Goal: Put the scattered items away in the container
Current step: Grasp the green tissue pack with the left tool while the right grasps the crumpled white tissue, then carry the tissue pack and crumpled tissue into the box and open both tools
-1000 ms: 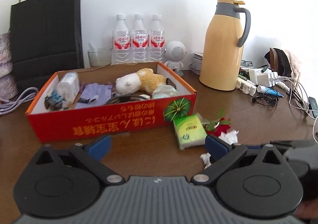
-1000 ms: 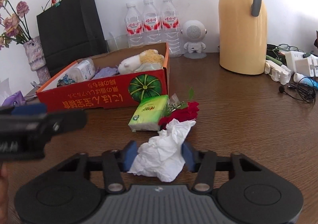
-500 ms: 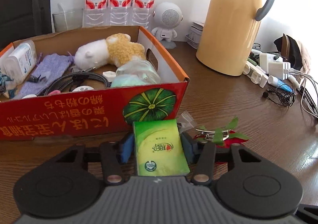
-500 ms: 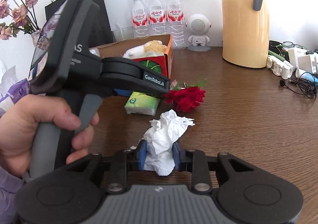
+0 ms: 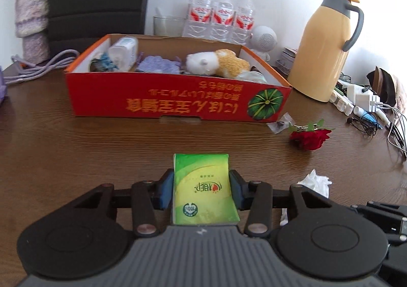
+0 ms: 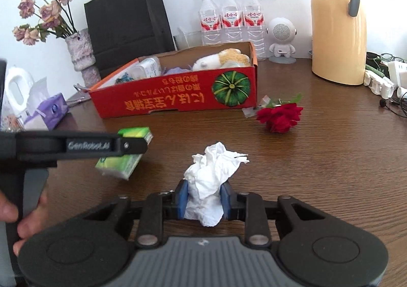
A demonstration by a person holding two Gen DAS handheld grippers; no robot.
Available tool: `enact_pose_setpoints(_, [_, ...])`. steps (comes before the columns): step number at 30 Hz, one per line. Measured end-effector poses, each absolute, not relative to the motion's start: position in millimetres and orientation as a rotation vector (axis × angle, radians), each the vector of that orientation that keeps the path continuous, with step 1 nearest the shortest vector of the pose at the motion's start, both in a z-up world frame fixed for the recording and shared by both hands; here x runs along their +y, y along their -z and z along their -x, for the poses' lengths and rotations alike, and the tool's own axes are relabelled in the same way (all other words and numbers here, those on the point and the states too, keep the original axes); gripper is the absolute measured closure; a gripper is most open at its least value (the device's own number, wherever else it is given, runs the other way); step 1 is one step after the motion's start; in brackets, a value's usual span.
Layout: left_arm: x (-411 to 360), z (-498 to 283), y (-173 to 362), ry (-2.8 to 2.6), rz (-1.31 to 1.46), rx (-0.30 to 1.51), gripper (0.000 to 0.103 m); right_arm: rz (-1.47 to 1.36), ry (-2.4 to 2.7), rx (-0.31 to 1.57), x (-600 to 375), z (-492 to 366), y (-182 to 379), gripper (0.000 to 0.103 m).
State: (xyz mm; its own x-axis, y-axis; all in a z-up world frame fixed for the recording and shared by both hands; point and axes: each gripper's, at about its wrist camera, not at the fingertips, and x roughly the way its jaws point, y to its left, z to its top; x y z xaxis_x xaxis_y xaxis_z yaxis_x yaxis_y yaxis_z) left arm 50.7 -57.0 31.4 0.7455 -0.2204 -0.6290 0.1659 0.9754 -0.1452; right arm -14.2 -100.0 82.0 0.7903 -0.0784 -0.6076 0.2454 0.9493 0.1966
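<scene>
My left gripper [image 5: 201, 191] is shut on a green tissue pack [image 5: 203, 187] and holds it above the table, in front of the red cardboard box [image 5: 175, 103]. The pack also shows in the right wrist view [image 6: 124, 157], gripped by the left gripper [image 6: 132, 145]. My right gripper [image 6: 203, 198] is shut on a crumpled white tissue [image 6: 213, 172], which also shows in the left wrist view [image 5: 315, 181]. The box [image 6: 178, 98] holds a plush toy [image 5: 216, 64], a purple cloth and other items. A red rose [image 6: 279, 116] and a small clear wrapper [image 5: 279, 125] lie on the table by the box's right corner.
A yellow thermos jug [image 5: 323, 45], three water bottles [image 5: 221, 14], a white speaker figure [image 6: 281, 40], a black paper bag [image 6: 127, 19] and a vase of dried flowers [image 6: 81, 55] stand behind the box. Chargers and cables [image 5: 368, 109] lie at the far right.
My left gripper has lifted the green pack and drawn back from the box. My right gripper has risen slightly with the white tissue.
</scene>
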Motion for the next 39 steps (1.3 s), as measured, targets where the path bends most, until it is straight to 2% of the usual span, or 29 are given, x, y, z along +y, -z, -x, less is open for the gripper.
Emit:
enact_pose_setpoints(10, [-6.2, 67.5, -80.5, 0.122, 0.058, 0.48, 0.057, -0.182, 0.137, 0.502, -24.9, 53.4, -131.1, 0.079])
enact_pose_setpoints(22, [-10.6, 155.1, -83.5, 0.189, 0.047, 0.392, 0.057, -0.155, 0.179, 0.385, 18.6, 132.0, -145.0, 0.079])
enact_pose_setpoints(30, [-5.9, 120.3, -94.0, 0.154, 0.068, 0.371, 0.057, -0.158, 0.192, 0.358, 4.2, 111.3, -154.7, 0.079])
enact_pose_setpoints(39, [-12.0, 3.3, -128.1, 0.139, 0.043, 0.316, 0.057, -0.139, 0.187, 0.358, -45.5, 13.8, -176.3, 0.078])
